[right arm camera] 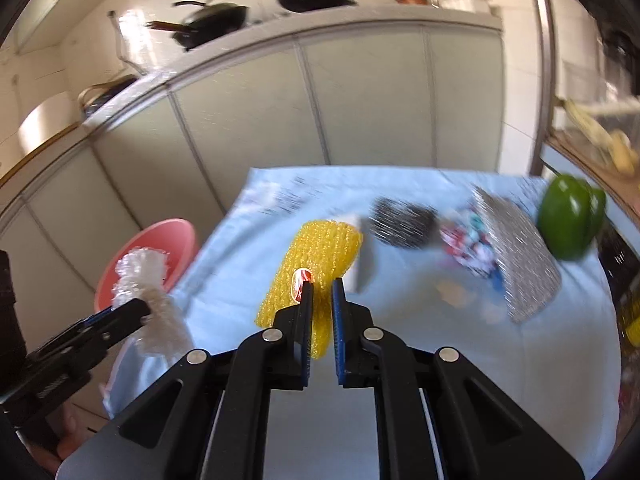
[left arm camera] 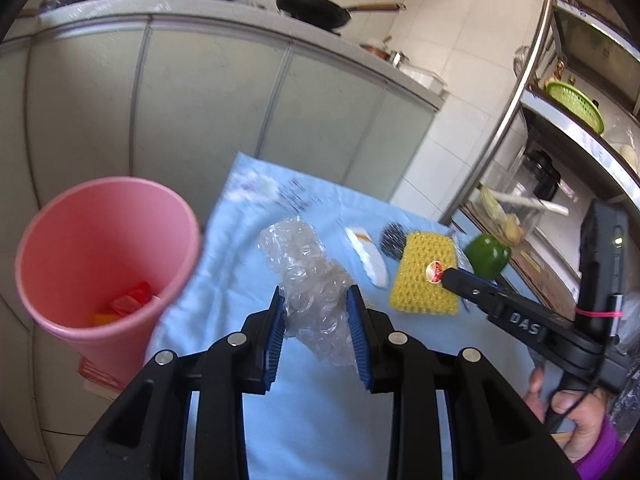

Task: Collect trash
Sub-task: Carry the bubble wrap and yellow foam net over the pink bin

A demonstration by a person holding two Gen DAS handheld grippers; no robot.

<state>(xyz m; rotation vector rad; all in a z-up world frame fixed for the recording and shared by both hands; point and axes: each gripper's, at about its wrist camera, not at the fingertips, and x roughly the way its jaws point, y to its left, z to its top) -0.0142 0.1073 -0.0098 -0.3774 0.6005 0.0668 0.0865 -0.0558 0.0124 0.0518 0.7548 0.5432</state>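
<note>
Two claws work: the left claw point(left arm camera: 316, 304) pinches crumpled plastic point(left arm camera: 308, 276), the bin point(left arm camera: 108, 256) lying to its left; the right claw point(right arm camera: 322, 288), nearly closed and empty, hovers over the sponge point(right arm camera: 316, 256). Slippery film may slide out short of the bin.

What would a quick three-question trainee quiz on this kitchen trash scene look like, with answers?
1. True or false: the left gripper holds crumpled clear plastic.
2. What colour is the bin? A blue, B pink, C green.
3. Which item do the right gripper tips hover over?

Key: 1 true. 2 B. 3 the yellow sponge, jaws nearly closed with nothing between them.
</note>
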